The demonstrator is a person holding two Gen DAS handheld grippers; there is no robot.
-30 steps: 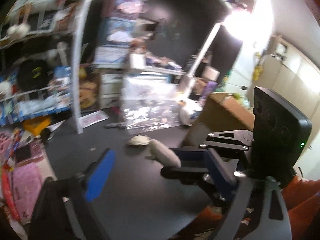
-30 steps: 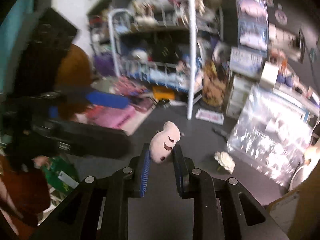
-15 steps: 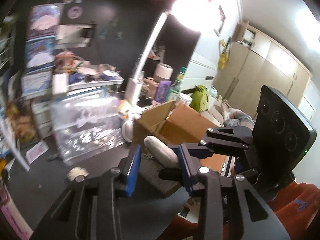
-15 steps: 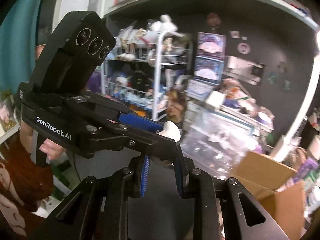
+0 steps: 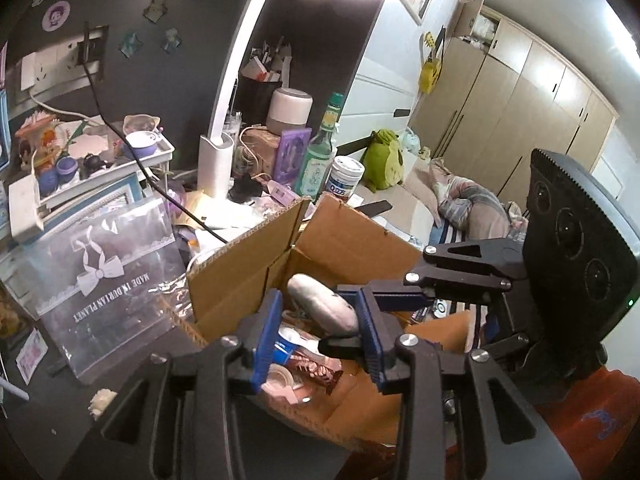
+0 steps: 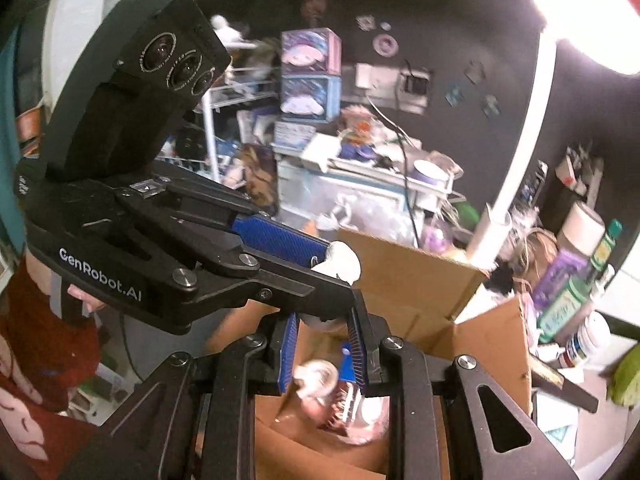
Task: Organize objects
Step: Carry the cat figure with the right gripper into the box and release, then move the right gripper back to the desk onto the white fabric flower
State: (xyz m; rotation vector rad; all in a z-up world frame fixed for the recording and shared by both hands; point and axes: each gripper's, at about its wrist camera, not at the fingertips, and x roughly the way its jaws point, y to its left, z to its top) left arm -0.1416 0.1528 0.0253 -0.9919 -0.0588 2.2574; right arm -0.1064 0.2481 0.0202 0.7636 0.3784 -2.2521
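A pale oblong plush toy [image 5: 322, 306] hangs over the open cardboard box [image 5: 352, 248]. My right gripper [image 6: 322, 338] is shut on its lower end; the toy's top [image 6: 340, 264] shows above the other tool. My left gripper [image 5: 316, 332] is open, its blue pads on either side of the toy, the right pad close to it. In the left wrist view the right gripper [image 5: 348, 336] reaches in from the right. The box holds a tape roll [image 5: 280, 378] and a pink-brown wrapper [image 5: 316, 366].
A clear plastic bag [image 5: 104, 272] printed "MADE IN DURIAN PLANET" leans left of the box. A white lamp base [image 5: 214, 164], a green bottle [image 5: 318, 160] and a white jar [image 5: 344, 178] stand behind it. A small white flower [image 5: 100, 400] lies on the dark table.
Both grippers swung right, from the floor and shelves to above the cardboard box. The right gripper carried the plush toy along. The left gripper closed in around the toy.
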